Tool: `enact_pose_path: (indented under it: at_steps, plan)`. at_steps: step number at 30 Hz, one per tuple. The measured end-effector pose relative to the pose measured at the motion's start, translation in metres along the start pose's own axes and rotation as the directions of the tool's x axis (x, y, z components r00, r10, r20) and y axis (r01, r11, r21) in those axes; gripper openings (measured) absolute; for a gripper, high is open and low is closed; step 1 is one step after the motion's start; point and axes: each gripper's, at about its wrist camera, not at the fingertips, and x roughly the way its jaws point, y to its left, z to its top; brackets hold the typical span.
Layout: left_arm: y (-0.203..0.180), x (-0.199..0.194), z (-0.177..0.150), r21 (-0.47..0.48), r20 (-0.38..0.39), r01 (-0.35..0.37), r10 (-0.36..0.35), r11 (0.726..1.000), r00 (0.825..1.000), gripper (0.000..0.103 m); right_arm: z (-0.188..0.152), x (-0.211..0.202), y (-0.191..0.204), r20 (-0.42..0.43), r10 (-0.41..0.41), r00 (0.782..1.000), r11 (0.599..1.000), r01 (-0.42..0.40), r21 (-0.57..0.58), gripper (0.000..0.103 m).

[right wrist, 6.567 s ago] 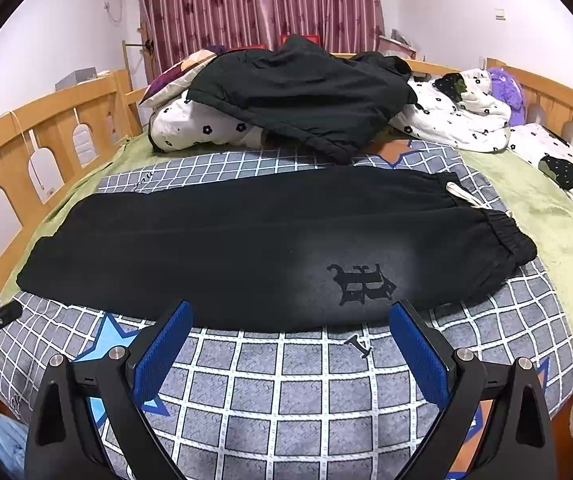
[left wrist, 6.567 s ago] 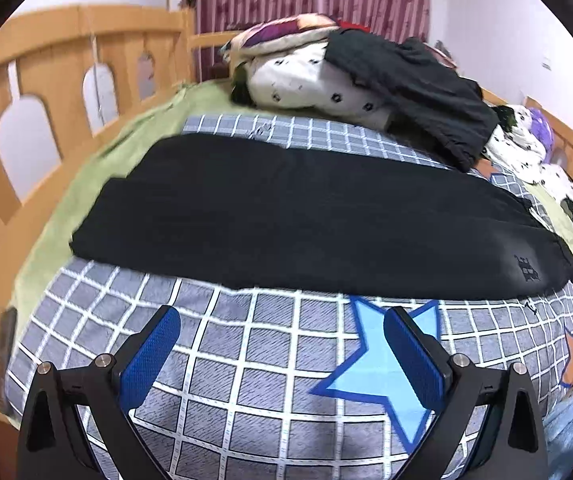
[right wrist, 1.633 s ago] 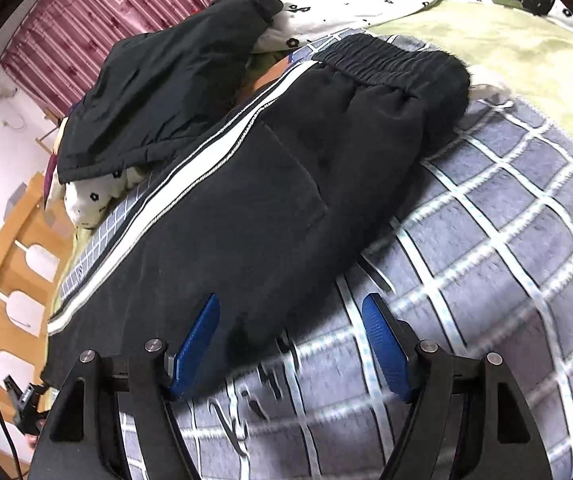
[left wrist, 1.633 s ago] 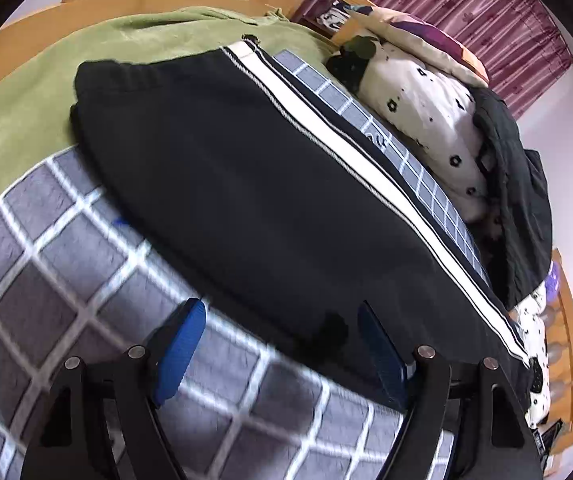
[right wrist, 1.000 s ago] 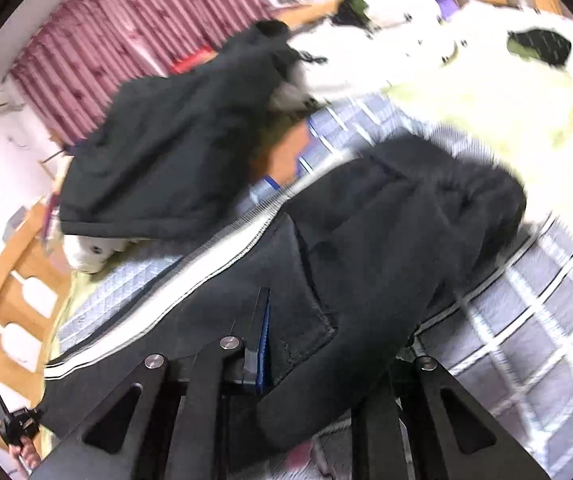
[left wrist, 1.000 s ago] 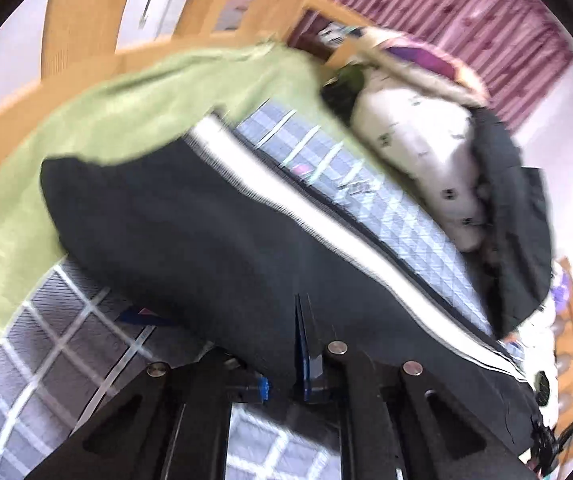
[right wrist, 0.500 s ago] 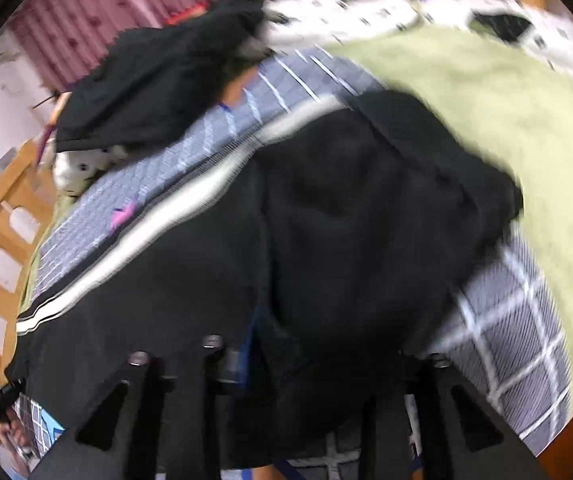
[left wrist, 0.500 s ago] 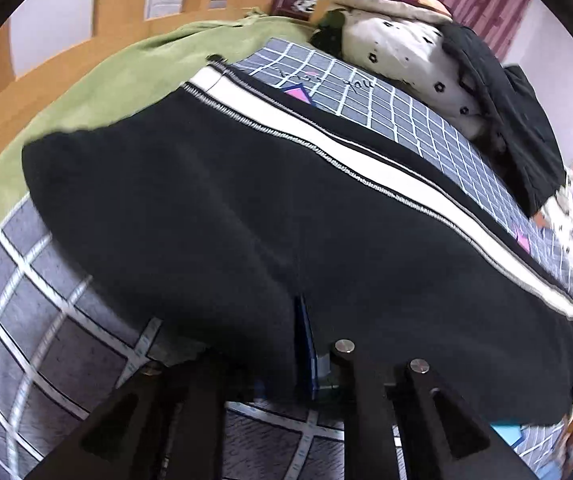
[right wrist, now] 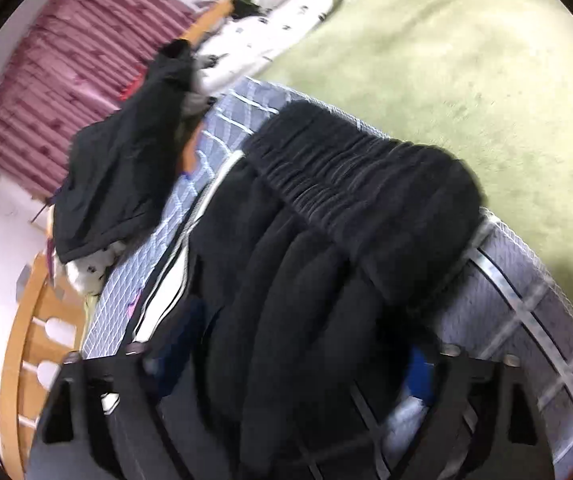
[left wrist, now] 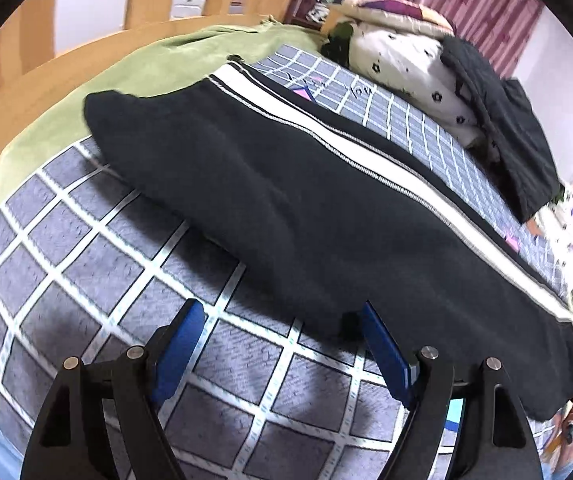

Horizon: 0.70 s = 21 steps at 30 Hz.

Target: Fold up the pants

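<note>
1. Your left gripper point(left wrist: 282, 344) has just been opening. Its blue pads stand wide apart and hold nothing. The near edge of the pants point(left wrist: 306, 208) lies just past them, at about 1 o'clock.
2. Your right gripper point(right wrist: 294, 364) has just been opening too. The pants' bunched waist end point(right wrist: 350, 184) lies between its fingers, at 12 o'clock. The picture is too blurry to tell if the pads touch the cloth.
3. The black pants, with a white side stripe point(left wrist: 366, 148), lie long across a grey checked blanket point(left wrist: 86, 248).
4. A green sheet point(right wrist: 466, 60) lies under the blanket.
5. A wooden bed rail point(left wrist: 46, 80) and a dark red curtain point(right wrist: 58, 84) stand behind.
</note>
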Motion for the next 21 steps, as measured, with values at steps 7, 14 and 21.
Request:
enact_pose_path:
  at_steps: [7,14,21]
  plan:
    - [0.027,-0.016,0.002,-0.089,0.075,0.037,-0.031,0.995,0.997,0.079,0.039,-0.035,0.027,0.194,-0.003,0.981,0.974,0.047,-0.223,0.035]
    - [0.038,0.003,0.019,-0.087,0.052,0.032,-0.028,0.996,0.998,0.079,0.020,-0.009,0.002,0.054,-0.205,0.977,0.946,0.212,-0.245,0.053]
    - [0.053,0.038,0.073,-0.129,0.067,-0.034,0.043,0.991,0.997,0.074,-0.009,-0.072,0.012,0.120,-0.280,0.952,0.911,0.304,-0.280,0.056]
